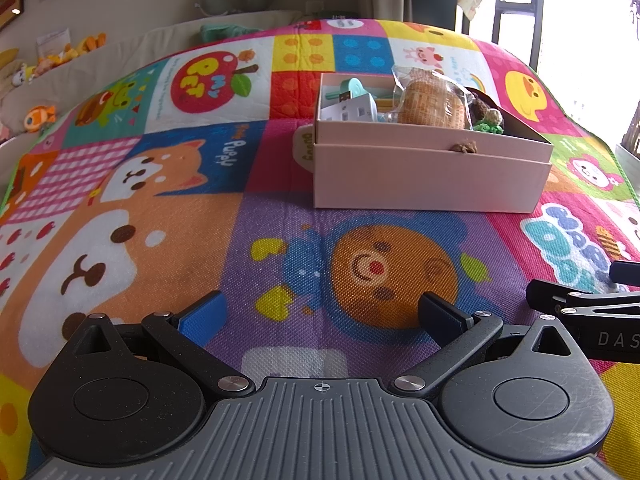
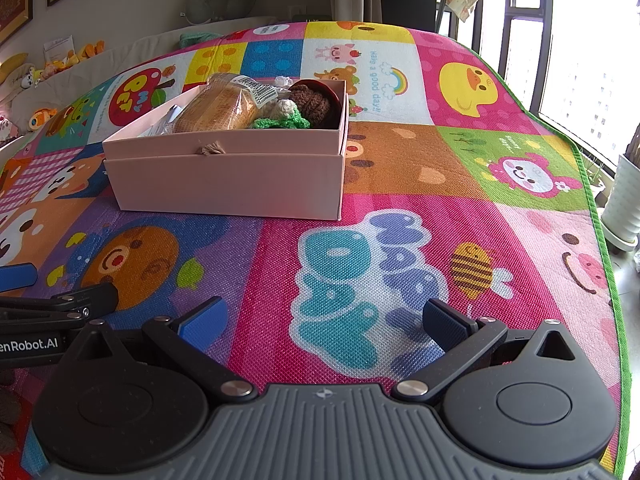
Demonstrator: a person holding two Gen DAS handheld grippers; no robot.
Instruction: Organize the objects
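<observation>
A pink cardboard box (image 1: pixel 428 178) (image 2: pixel 228 188) stands on a colourful cartoon mat (image 1: pixel 208 232) (image 2: pixel 400 184). In it lie a wrapped bread loaf (image 1: pixel 434 104) (image 2: pixel 218 110), a brown and green crochet toy (image 1: pixel 486 118) (image 2: pixel 310 106), a white item (image 1: pixel 352 110) and teal pieces (image 1: pixel 352 86). My left gripper (image 1: pixel 320 314) is open and empty, low over the mat in front of the box. My right gripper (image 2: pixel 322 322) is open and empty, in front and to the right of the box. Each gripper shows at the edge of the other's view (image 1: pixel 580 304) (image 2: pixel 60 304).
Plush toys (image 1: pixel 52 60) (image 2: pixel 36 116) lie on a beige sofa behind the mat. A window (image 2: pixel 580 60) and a white pot (image 2: pixel 624 204) are on the right, past the mat's green edge (image 2: pixel 600 216).
</observation>
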